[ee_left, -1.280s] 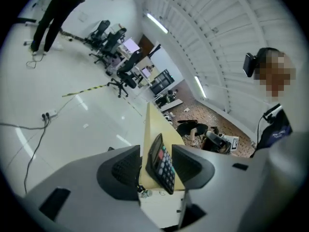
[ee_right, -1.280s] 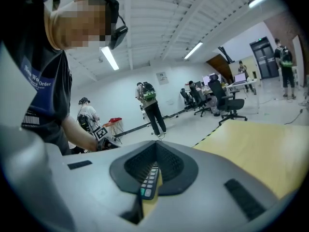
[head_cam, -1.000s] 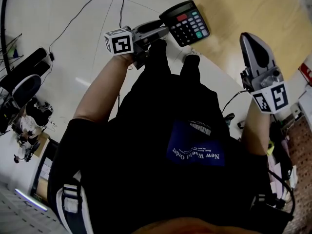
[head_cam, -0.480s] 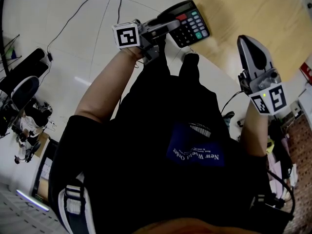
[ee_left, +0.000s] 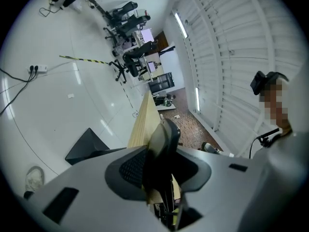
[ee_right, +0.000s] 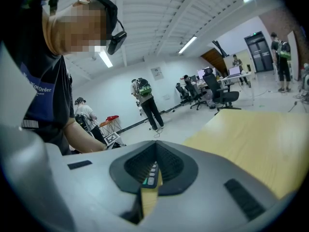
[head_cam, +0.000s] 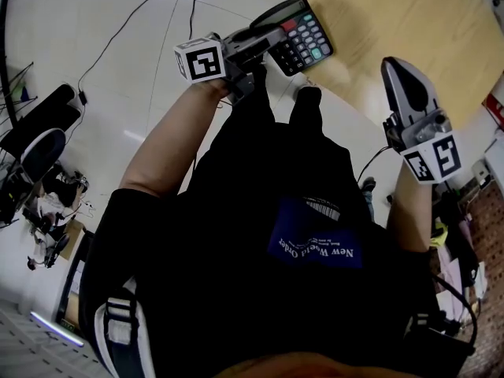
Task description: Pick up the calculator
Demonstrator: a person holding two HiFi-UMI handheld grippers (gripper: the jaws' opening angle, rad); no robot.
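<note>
Two tools to account for, one thing to lift. On the left, the grey two-jaw left gripper (head_cam: 272, 41), closing edge-on over the near left end of the black plastic desk calculator with grey, red and green keys (head_cam: 303, 31), casing between the jaws and both pads seemingly pressed on it. On the right, the matching grey right gripper (head_cam: 396, 68), held up well apart from the work, jaws together on nothing. As for place: calculator at the left edge of the pale wooden tabletop (head_cam: 409, 22), left end reaching out past that edge toward the gripper; impossible to tell whether resting on the wood or just clear of it. Probably light and stiff, a hollow shell with smooth, rather slippery faces. Likely to droop or swivel when held by one end alone, so better to bite deep across the casing rim, keeping off the keys and the display window, the parts most easily hurt. Below and to the left, a glossy white floor (head_cam: 118, 77) with thin black cables (head_cam: 134, 12) trailing across it. Farther off, in the gripper views, a large open workroom: black office chairs (ee_left: 129, 62) around desks, a ribbed white ceiling with strip lights (ee_right: 187, 45), several people standing (ee_right: 147, 103) near the far wall.
</note>
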